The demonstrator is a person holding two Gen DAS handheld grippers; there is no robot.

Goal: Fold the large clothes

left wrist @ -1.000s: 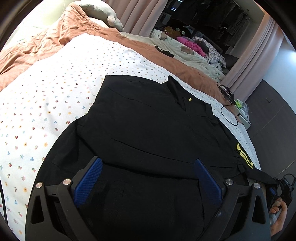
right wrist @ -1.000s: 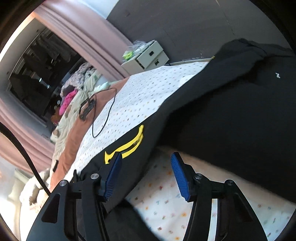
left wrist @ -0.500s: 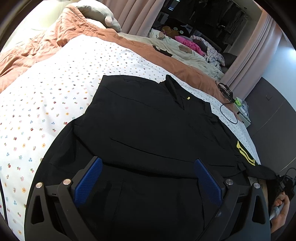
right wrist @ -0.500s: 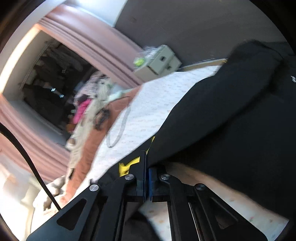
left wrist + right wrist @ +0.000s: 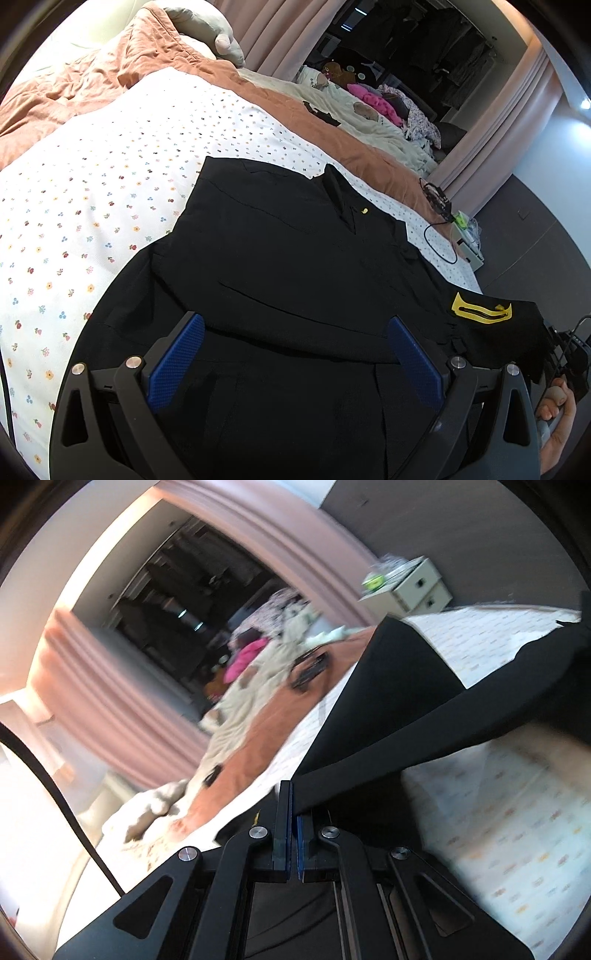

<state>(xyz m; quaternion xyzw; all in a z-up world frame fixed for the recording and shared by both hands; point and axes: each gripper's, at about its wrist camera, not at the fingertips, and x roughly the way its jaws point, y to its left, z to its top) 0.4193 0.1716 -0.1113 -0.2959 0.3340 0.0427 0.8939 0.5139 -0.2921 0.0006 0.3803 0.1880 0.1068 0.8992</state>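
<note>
Black garment (image 5: 295,266) spread flat on flower-print bedsheet (image 5: 92,206), lying directly ahead of and beneath left gripper (image 5: 295,354); blue pads (image 5: 177,358) of that gripper standing wide apart, nothing pinched between them, dark cloth filling the gap below. Collar with small yellow button (image 5: 364,211) pointing away from the jaws, toward rust-coloured duvet (image 5: 92,74) and pale pillow (image 5: 207,22) at the far side of the bed. Sleeve with yellow emblem (image 5: 482,311) off to the right of the left jaws, lifted clear of the sheet and stretched toward right gripper (image 5: 293,805). In the right wrist view, jaws shut tight on the sleeve's edge (image 5: 369,768), having just closed, black cloth rising from the pinch and running up and to the right across blurred bedsheet (image 5: 498,812). Person's hand (image 5: 554,417) on the right gripper's handle at the lower right edge of the left view. Beyond the right jaws, pink curtain (image 5: 110,686), heap of clothes with a pink piece (image 5: 243,657), and white drawer unit (image 5: 417,587) against the grey wall
</note>
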